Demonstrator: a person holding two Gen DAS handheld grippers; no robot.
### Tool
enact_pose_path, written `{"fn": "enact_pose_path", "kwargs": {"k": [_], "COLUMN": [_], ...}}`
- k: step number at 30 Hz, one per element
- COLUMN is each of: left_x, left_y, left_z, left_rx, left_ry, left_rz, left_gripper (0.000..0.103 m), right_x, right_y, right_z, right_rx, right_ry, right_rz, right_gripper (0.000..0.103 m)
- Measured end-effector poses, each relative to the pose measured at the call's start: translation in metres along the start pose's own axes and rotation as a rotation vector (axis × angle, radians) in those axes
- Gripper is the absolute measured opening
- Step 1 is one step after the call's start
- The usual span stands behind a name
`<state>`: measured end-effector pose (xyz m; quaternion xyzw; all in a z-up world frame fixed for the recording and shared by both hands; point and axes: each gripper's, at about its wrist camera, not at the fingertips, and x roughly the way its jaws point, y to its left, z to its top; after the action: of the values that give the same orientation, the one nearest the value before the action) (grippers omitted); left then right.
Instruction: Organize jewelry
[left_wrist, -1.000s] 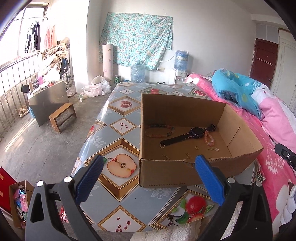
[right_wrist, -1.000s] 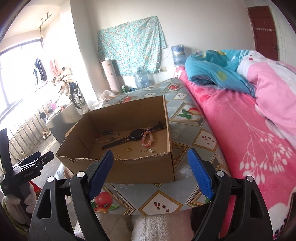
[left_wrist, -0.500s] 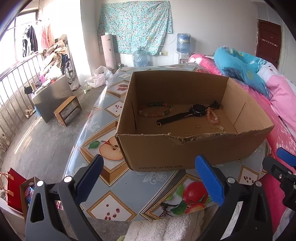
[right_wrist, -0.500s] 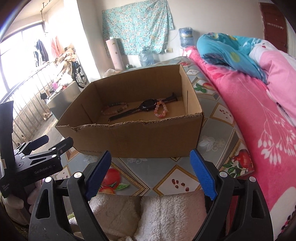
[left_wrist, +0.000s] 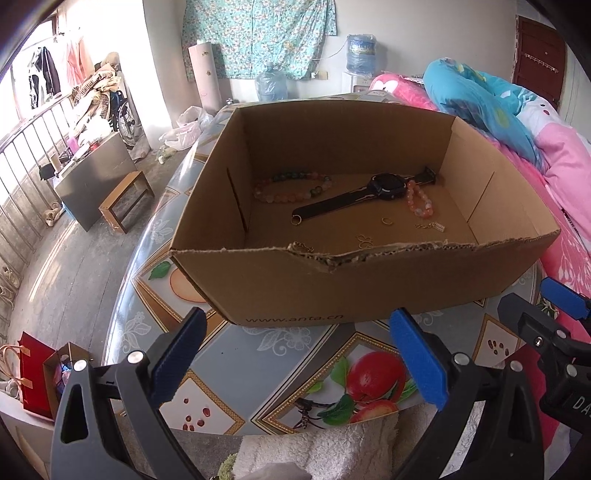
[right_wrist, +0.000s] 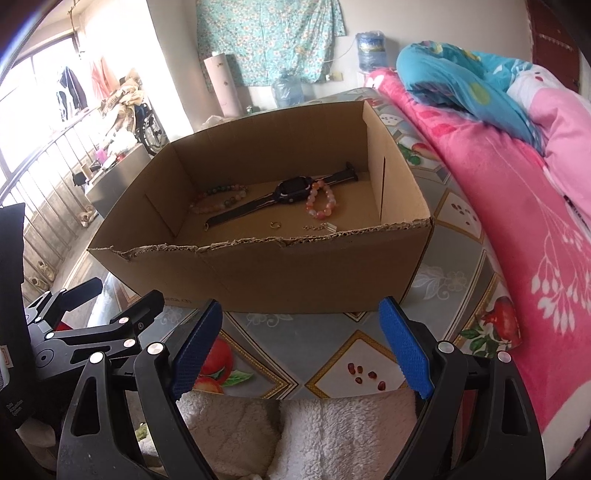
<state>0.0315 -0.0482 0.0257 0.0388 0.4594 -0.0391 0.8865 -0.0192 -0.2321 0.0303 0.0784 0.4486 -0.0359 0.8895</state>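
Both hand-held grippers have come closer to the cardboard box (left_wrist: 354, 280) over the last second, so it now fills more of each view. Inside it, on the floor of the box, a black wristwatch (left_wrist: 384, 186) lies diagonally with its strap running toward the near left. A long bead bracelet (left_wrist: 291, 186) in green and peach tones lies to the left of the watch, toward the far wall. A smaller pink bead bracelet (left_wrist: 419, 201) lies touching the right side of the watch face. Nearer the front wall lie a small gold ring (left_wrist: 386, 220), a short chain piece with a pale tag (left_wrist: 432, 226), and further small gold pieces (left_wrist: 364, 240), too small to identify. The front rim of the box is torn and ragged.

The box stands on a table (left_wrist: 280, 347) covered with a fruit-print cloth. The left hand-held gripper (left_wrist: 295, 363) is held before the near wall of the box, jaws wide apart and empty. The right hand-held gripper (right_wrist: 301, 347) is likewise spread open and empty, in front of the same wall. A bed with pink bedding (right_wrist: 517, 206) lies along the right side of the table.
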Motion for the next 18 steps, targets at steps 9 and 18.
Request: {"fn": "enact_pose_path", "kwargs": {"k": [9, 18], "left_x": [0.012, 0.019], "left_y": [-0.001, 0.001], "left_z": [0.006, 0.007], "left_rx": [-0.012, -0.022], "left_ry": [0.049, 0.068], "left_rz": [-0.033, -0.040], "left_gripper": [0.097, 0.097], "right_x": [0.014, 0.025], "right_y": [0.001, 0.001], "right_z": [0.006, 0.008], "right_rx": [-0.013, -0.017], "right_ry": [0.034, 0.060], "right_rz": [-0.029, -0.040], "right_gripper": [0.083, 0.083]}}
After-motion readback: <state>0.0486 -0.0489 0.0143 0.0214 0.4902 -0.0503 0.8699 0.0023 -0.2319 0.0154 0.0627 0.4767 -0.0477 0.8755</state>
